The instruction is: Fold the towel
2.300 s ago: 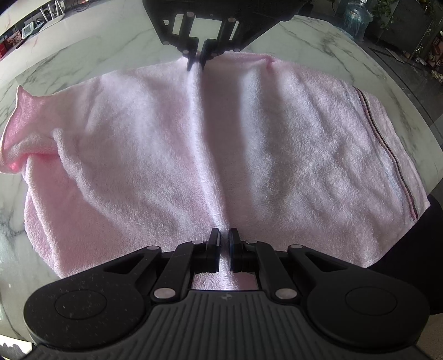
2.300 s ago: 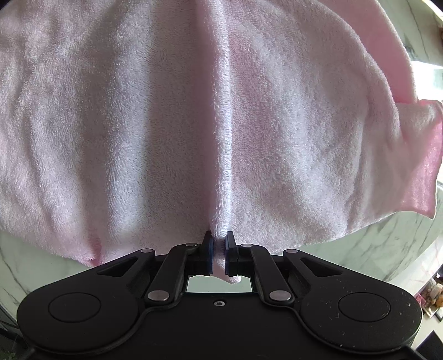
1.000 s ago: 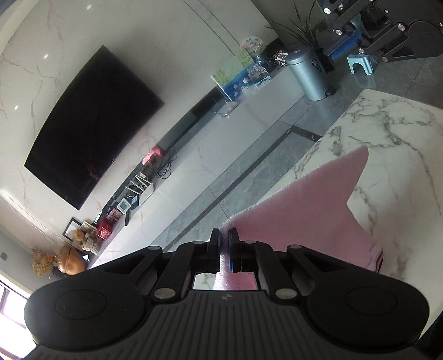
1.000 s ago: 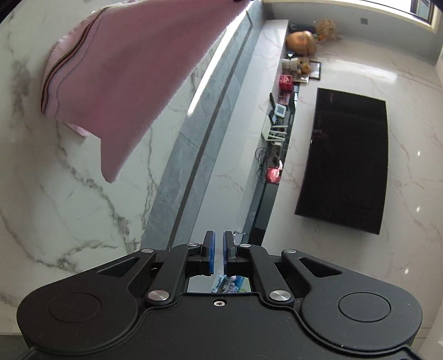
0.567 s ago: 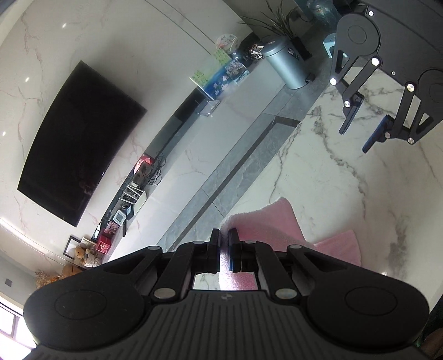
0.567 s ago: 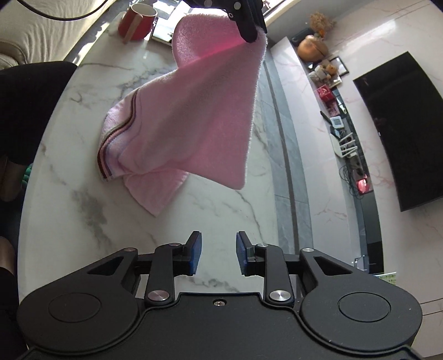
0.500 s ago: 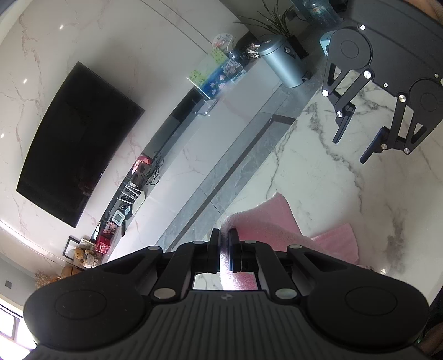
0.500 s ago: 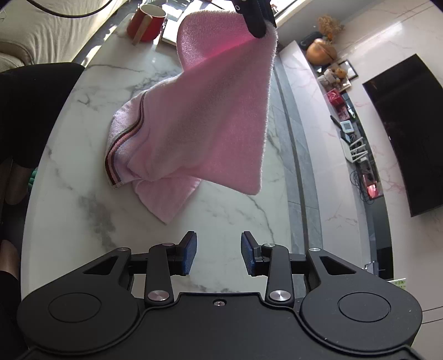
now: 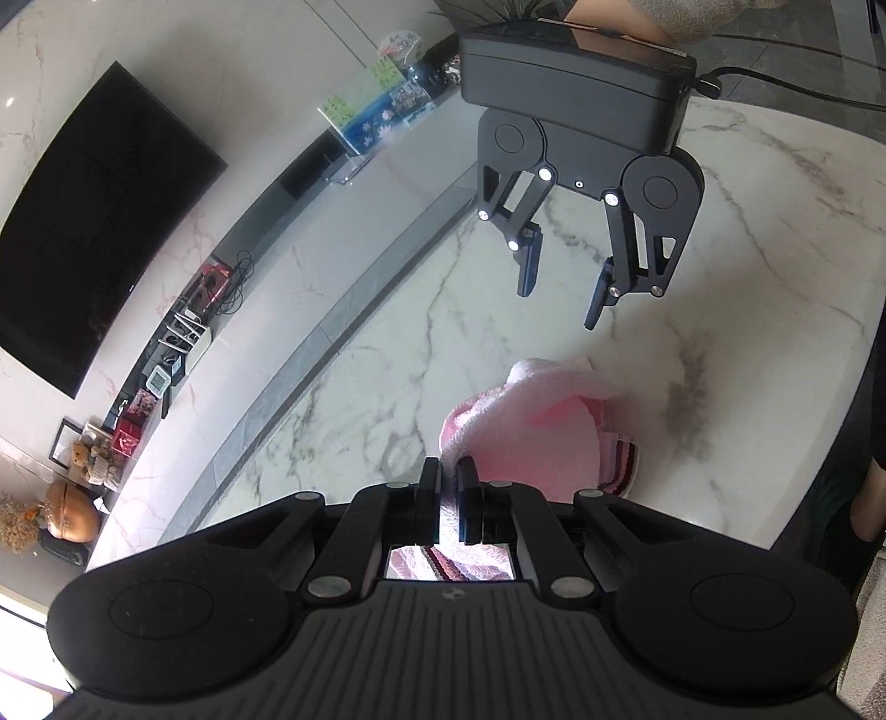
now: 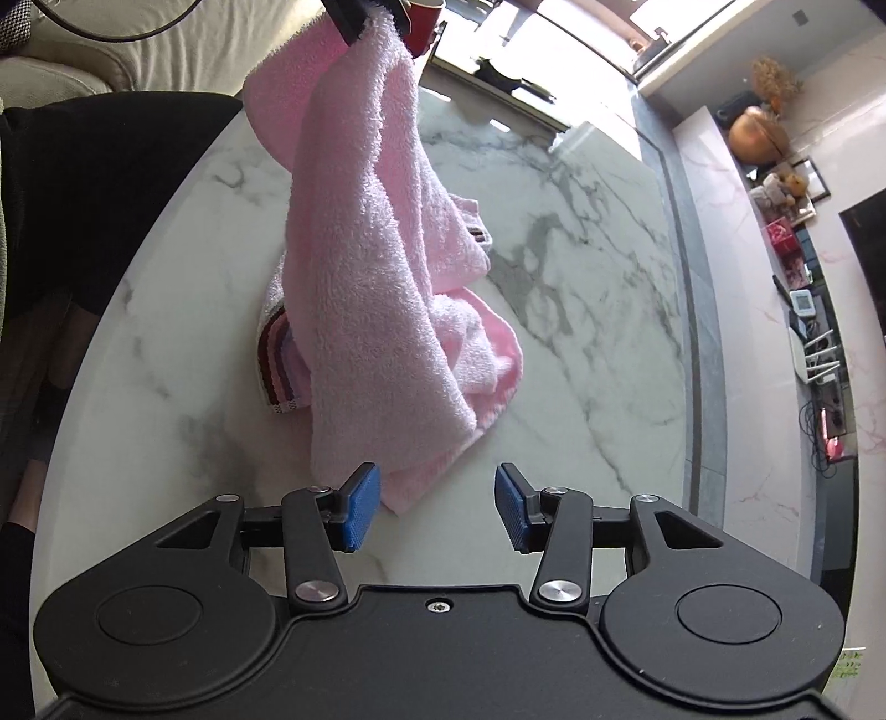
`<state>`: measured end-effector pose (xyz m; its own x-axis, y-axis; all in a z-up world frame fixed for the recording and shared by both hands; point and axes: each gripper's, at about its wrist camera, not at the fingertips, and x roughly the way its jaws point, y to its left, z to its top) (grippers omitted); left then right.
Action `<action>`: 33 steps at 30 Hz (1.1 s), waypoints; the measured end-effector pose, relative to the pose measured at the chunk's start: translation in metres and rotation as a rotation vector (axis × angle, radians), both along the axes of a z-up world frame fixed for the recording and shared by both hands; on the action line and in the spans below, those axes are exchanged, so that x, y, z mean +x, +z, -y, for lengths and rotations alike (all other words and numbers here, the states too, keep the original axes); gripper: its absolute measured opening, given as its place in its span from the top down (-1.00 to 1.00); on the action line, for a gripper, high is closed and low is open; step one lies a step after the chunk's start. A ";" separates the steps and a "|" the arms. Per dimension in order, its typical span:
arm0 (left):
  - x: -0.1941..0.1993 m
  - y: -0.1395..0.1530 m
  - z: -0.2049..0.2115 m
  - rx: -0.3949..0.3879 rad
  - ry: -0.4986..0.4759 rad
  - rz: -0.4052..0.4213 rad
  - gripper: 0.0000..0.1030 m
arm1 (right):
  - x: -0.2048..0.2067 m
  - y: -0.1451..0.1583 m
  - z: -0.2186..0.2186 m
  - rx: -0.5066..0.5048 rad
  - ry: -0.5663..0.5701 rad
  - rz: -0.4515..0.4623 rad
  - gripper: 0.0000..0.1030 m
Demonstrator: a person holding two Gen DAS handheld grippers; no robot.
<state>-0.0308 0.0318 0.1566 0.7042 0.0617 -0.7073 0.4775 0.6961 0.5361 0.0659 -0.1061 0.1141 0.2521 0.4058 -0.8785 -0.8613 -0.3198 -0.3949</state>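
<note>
1. Pink terry towel with striped border hangs from the left gripper, lower part heaped on white marble table.
2. Right gripper: blue-padded jaws opening, nothing clamped.

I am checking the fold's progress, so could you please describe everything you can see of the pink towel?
The pink towel is soft terry cloth with a dark striped band near one end. One corner is pinched in the shut left gripper and held up, so the cloth hangs in a twisted drape. Its lower part lies bunched on the white marble table. The right gripper hovers just before the hanging end, its jaws opening, and does not touch it.
</note>
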 end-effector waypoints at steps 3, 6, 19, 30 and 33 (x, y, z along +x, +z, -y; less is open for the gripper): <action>0.005 -0.005 -0.009 -0.013 0.014 -0.013 0.92 | -0.009 -0.007 0.003 0.056 -0.059 -0.063 0.15; 0.008 -0.011 -0.016 -0.027 0.022 -0.029 0.92 | -0.023 -0.020 0.008 0.094 -0.139 -0.113 0.13; 0.000 -0.015 -0.023 -0.031 0.041 -0.059 0.92 | -0.037 -0.080 -0.005 0.238 -0.426 0.014 0.21; -0.005 -0.016 -0.021 -0.010 0.042 -0.062 0.91 | -0.029 -0.059 0.009 0.228 -0.457 0.078 0.94; -0.005 -0.018 -0.018 -0.010 0.022 -0.067 0.90 | -0.023 -0.037 0.019 0.242 -0.493 0.109 0.94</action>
